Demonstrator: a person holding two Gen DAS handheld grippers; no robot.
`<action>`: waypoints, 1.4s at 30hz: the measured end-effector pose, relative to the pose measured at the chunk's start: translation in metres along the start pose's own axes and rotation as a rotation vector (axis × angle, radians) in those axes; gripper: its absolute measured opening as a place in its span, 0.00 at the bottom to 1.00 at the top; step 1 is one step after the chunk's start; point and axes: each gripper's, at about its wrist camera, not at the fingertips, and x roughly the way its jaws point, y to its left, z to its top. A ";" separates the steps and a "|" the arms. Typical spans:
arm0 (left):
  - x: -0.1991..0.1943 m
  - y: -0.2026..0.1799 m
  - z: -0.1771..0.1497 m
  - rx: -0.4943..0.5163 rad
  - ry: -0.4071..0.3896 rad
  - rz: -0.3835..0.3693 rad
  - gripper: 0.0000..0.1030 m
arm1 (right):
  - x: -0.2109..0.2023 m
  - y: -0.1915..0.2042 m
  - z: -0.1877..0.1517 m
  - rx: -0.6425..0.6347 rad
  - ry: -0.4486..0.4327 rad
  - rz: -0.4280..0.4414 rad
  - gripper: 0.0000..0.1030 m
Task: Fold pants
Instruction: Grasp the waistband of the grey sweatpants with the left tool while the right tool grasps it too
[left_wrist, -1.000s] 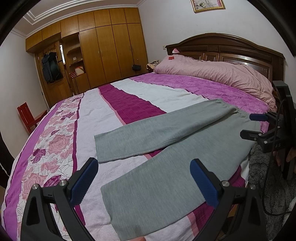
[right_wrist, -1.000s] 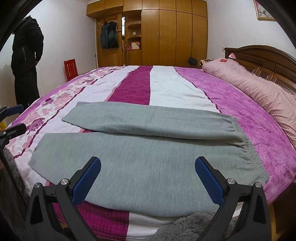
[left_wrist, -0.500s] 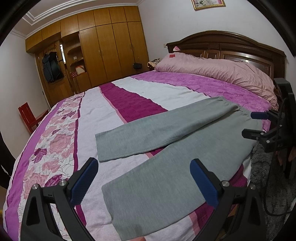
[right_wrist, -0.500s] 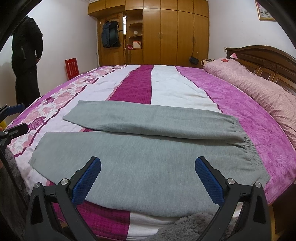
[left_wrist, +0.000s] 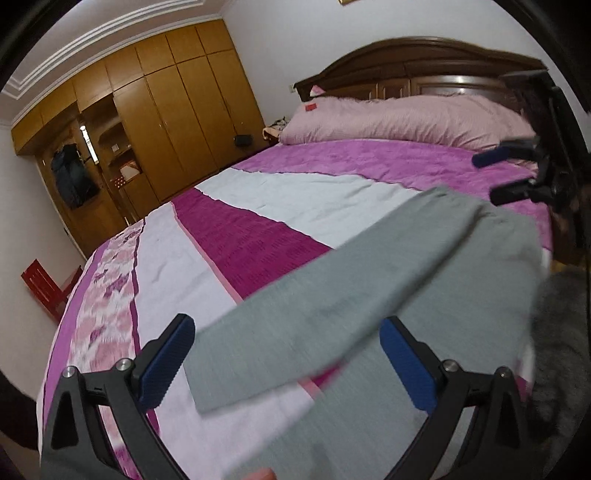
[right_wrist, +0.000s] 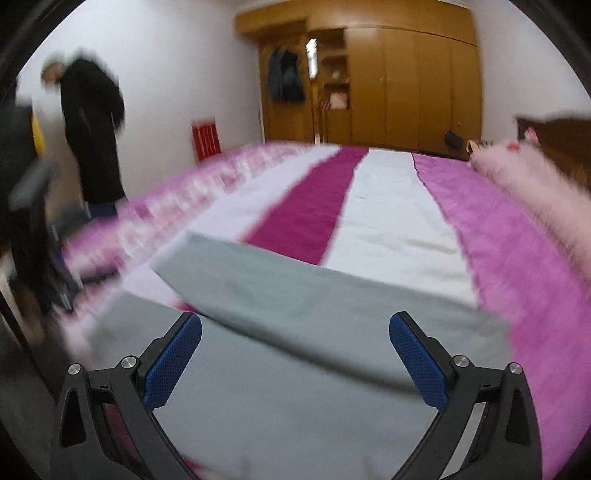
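Room: bedroom, striped bed (left_wrist: 295, 192) before a wardrobe (right_wrist: 406, 85).
Pants (left_wrist: 369, 295): spread flat along our near bed edge.
Left tongs (left_wrist: 291, 363): spread, empty.
Right tongs (right_wrist: 295, 363): spread, empty.
Advice: we should pinch both matching edges together, then fold evenly.

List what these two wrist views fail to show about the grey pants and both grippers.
- Grey knit pants: near-leg hem cut off by left view's lower edge.
- Waistband: motion-blurred in right view.
- Right gripper: blurred at left view's edge.
- Left gripper: only a dark smear in right view.
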 end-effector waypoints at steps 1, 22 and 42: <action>0.011 0.005 0.005 0.001 0.011 -0.015 0.99 | 0.009 -0.006 0.003 -0.041 0.036 -0.017 0.99; 0.275 0.017 0.019 0.165 0.305 -0.356 0.91 | 0.249 -0.087 0.026 -0.385 0.588 0.259 0.51; 0.151 0.006 0.024 0.187 0.232 -0.269 0.03 | 0.135 -0.004 0.017 -0.721 0.386 -0.045 0.02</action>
